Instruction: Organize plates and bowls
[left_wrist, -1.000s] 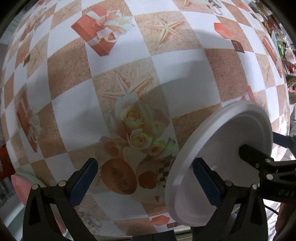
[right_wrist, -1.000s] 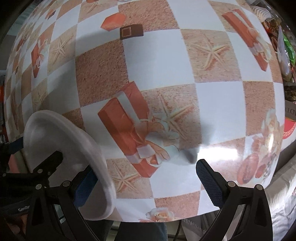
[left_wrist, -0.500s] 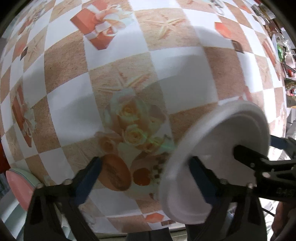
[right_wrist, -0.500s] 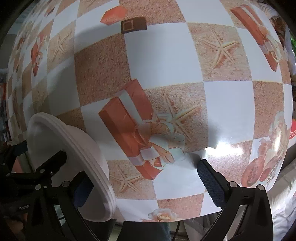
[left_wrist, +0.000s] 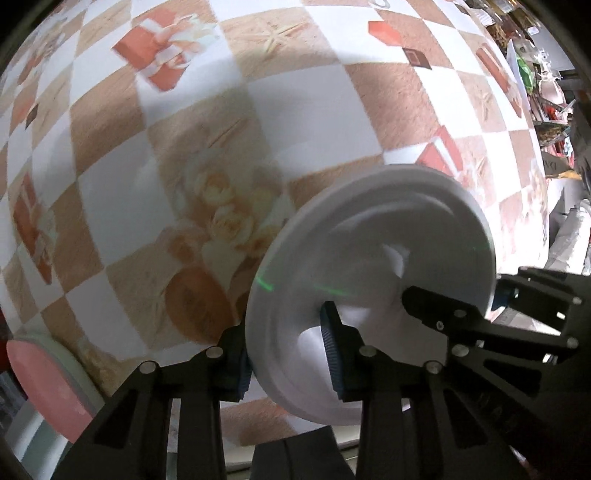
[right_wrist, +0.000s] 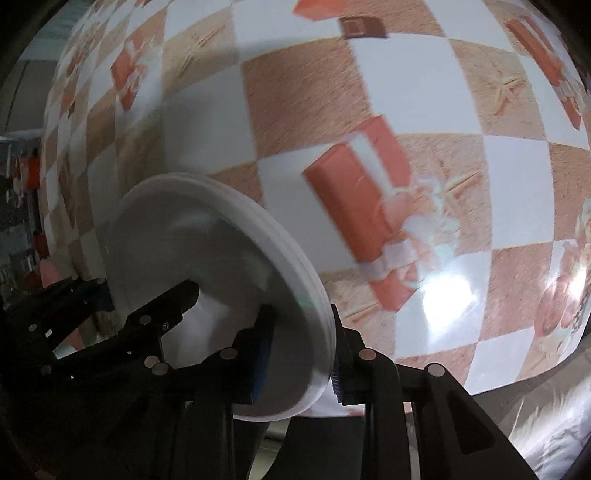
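Observation:
A white plate (left_wrist: 369, 240) stands tilted on edge above the checked tablecloth (left_wrist: 184, 110), near the table's front edge. My left gripper (left_wrist: 286, 354) straddles its lower left rim, jaws closing, one pad behind the rim and one on the plate's face. The right gripper's fingers (left_wrist: 443, 314) grip the opposite rim. In the right wrist view the white plate (right_wrist: 192, 251) shows a layered rim, perhaps a stack. My right gripper (right_wrist: 301, 354) straddles that rim, jaws closing with both pads against it. The left gripper's fingers (right_wrist: 166, 306) reach in from the left.
A pink dish (left_wrist: 40, 376) on a pale green one lies at the table's near left corner. Cluttered shelves (left_wrist: 554, 92) line the far right. A pale fluffy cloth (right_wrist: 546, 424) lies beyond the table's edge at lower right.
Both grippers stood wide open a second ago, the plate's rim beside one finger of each. Both pairs of jaws have since closed onto the rim, and the plate has shifted slightly.

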